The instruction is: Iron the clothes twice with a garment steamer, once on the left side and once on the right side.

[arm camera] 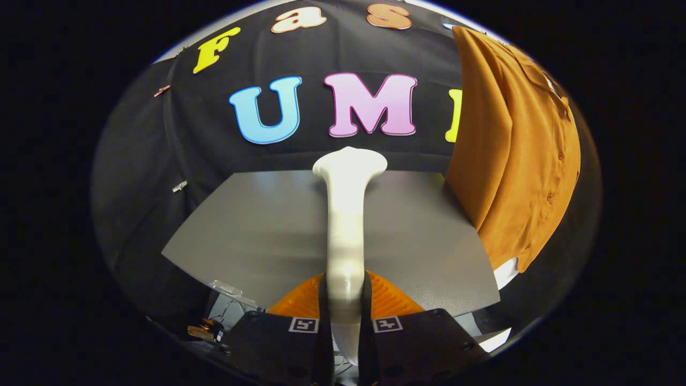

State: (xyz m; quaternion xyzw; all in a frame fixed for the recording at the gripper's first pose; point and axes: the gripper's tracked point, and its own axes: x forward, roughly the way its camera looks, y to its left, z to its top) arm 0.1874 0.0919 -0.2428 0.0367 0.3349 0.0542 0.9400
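My gripper (345, 316) is pinching the steamer (347, 214): both fingers (313, 321) press on the sides of its pale handle, which stands clamped in the narrow gap between them. From there the handle runs up and away from me, and it flares into a wider head at the far end, seen against the dark booth wall (214, 145). The steamer is held above a grey table (257, 225), whose flat top spreads out to the left and right of the handle and reaches back to the wall. The shirt (514, 155) hangs to the right, well apart from the steamer head; it is a rust-orange garment with a row of small buttons down its front, and its lower hem drops past the table's right edge. A bit of white (506, 276) shows just under that hem, though I cannot tell what it is. Near me on the left, below the table's near corner, lie some cables and small parts (214, 327) too blurred to name.
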